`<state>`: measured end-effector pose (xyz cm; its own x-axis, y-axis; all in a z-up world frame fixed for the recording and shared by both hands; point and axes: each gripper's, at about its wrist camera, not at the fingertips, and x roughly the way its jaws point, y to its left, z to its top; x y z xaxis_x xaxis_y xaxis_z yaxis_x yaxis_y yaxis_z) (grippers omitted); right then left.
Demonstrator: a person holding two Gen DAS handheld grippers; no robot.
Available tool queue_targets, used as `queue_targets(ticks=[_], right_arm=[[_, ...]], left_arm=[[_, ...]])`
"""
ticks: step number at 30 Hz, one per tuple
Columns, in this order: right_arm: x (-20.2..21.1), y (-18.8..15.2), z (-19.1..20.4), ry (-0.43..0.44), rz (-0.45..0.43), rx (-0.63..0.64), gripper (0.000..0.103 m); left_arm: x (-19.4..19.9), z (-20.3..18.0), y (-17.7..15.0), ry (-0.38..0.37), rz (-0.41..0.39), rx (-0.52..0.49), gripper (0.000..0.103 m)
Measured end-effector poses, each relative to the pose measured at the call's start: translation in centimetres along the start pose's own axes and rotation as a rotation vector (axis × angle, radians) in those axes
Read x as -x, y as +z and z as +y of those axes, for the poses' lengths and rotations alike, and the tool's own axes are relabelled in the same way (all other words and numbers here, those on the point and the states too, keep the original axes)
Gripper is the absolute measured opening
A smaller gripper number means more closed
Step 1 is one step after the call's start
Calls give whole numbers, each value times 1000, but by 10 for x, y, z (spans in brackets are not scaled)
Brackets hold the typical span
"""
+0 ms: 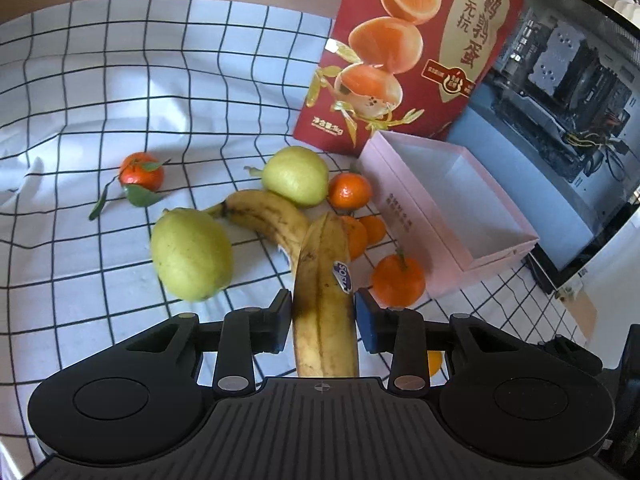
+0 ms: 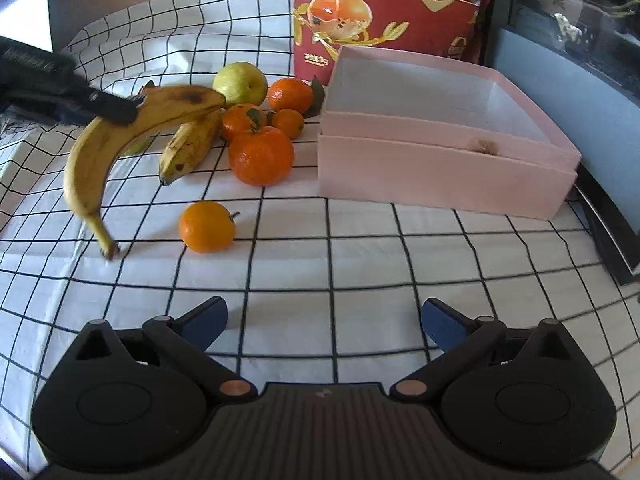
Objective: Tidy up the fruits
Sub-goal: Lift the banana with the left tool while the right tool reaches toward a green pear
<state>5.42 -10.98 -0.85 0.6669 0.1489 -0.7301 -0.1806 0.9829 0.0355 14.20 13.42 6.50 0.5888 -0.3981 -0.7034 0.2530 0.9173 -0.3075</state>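
My left gripper [image 1: 323, 312] is shut on a spotted yellow banana [image 1: 324, 300]; in the right wrist view that banana [image 2: 120, 136] hangs tilted, stem tip touching the cloth, with the left gripper [image 2: 116, 110] on its upper part. A second banana [image 1: 268, 216] [image 2: 192, 148], two green pears [image 1: 191, 254] [image 1: 298, 176] and several tangerines [image 2: 261, 156] lie on the cloth. One tangerine [image 2: 207, 227] sits apart in front. The open pink box [image 1: 452, 208] [image 2: 444, 160] stands right of the fruit, holding no fruit. My right gripper [image 2: 324, 320] is open and empty above the cloth.
White cloth with a black grid [image 2: 360, 260] covers the table. A red snack bag [image 1: 416, 52] [image 2: 392, 8] stands behind the box. A leafy tangerine [image 1: 141, 174] lies far left. A computer case [image 1: 568, 92] stands to the right.
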Motion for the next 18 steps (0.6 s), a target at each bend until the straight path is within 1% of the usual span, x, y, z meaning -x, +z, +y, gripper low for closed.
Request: queue_targets(ticks=[3, 5, 7, 11, 14, 18], right_arm=[[-5, 4, 6, 10, 2, 14, 103], [-6, 6, 10, 13, 8, 17, 103], [-4, 5, 13, 12, 8, 17, 103], [-2, -2, 14, 17, -4, 22, 103], [0, -7, 14, 14, -12, 20, 103], [1, -12, 15, 9, -19, 15, 103]], left_arm=[[-4, -4, 5, 26, 25, -45, 41], [-11, -8, 7, 75, 67, -98, 43], [-20, -6, 7, 109, 113, -130, 44], [-35, 6, 4, 119, 170, -125, 42], [-36, 10, 2, 129, 169, -127, 43], [-36, 10, 0, 137, 153, -104, 43]])
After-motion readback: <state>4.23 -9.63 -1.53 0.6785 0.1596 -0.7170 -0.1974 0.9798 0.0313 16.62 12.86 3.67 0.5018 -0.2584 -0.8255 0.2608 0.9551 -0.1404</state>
